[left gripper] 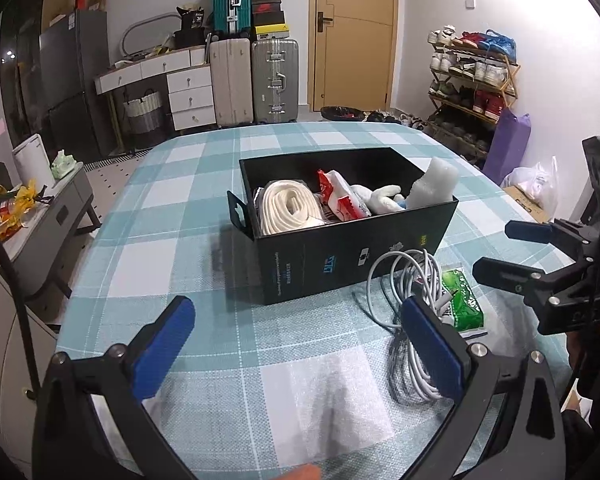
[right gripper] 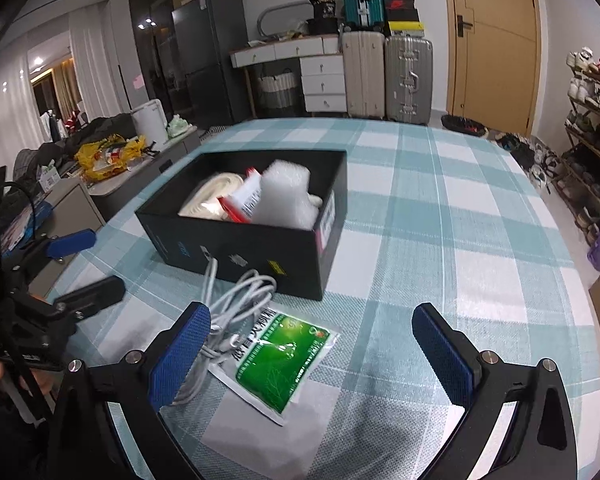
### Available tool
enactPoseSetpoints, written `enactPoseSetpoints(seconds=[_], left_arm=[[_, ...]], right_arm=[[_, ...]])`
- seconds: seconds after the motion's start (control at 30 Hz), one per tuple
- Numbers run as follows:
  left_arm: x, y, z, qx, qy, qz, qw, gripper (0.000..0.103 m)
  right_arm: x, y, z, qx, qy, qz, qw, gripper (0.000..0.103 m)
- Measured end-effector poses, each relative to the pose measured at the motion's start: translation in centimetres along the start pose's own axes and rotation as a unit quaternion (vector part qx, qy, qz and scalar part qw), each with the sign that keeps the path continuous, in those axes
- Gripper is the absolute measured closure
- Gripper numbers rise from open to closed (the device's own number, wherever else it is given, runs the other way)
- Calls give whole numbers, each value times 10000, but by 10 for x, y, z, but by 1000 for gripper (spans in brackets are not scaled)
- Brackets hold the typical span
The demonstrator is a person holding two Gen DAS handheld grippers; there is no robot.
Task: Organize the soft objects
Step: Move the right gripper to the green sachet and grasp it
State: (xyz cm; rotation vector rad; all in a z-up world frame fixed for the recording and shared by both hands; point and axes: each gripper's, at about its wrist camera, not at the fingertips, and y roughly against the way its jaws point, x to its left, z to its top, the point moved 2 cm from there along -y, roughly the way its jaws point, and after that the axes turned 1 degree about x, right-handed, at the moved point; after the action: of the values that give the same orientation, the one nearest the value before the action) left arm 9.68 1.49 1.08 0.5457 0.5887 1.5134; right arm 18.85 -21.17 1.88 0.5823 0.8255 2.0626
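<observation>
A black box (left gripper: 340, 256) (right gripper: 260, 248) stands on the checked tablecloth. It holds a rolled white cord (left gripper: 288, 208), a red-white packet (left gripper: 340, 196), a white plush toy (left gripper: 376, 196) and white bubble wrap (left gripper: 436, 184) (right gripper: 284, 196). In front of the box lie a coiled white cable (left gripper: 412, 300) (right gripper: 228, 320) and a green packet (left gripper: 460, 300) (right gripper: 284, 360). My left gripper (left gripper: 300, 336) is open and empty, just left of the cable. My right gripper (right gripper: 312, 352) is open, above the green packet; it also shows in the left wrist view (left gripper: 500, 252).
The table (right gripper: 460, 220) has a teal and white checked cloth. Behind it stand suitcases (left gripper: 256, 80), a white drawer desk (left gripper: 180, 88) and a door (left gripper: 352, 32). A shoe rack (left gripper: 472, 80) is at the right, a low grey cabinet (left gripper: 56, 208) at the left.
</observation>
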Motion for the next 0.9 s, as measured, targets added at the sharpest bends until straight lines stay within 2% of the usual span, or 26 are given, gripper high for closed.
enactPoseSetpoints(seconds=[0.1, 0.23, 0.9], left_arm=[[1, -1, 0, 6, 12, 25, 10000, 0], [4, -2, 0, 24, 40, 24, 10000, 0], [4, -3, -2, 89, 5, 60, 9999, 0]], right_arm=[[-7, -5, 0, 1, -154, -198, 9997, 1], [-13, -16, -4, 258, -283, -232, 9990, 1], [7, -34, -13, 544, 89, -362, 9978, 1]])
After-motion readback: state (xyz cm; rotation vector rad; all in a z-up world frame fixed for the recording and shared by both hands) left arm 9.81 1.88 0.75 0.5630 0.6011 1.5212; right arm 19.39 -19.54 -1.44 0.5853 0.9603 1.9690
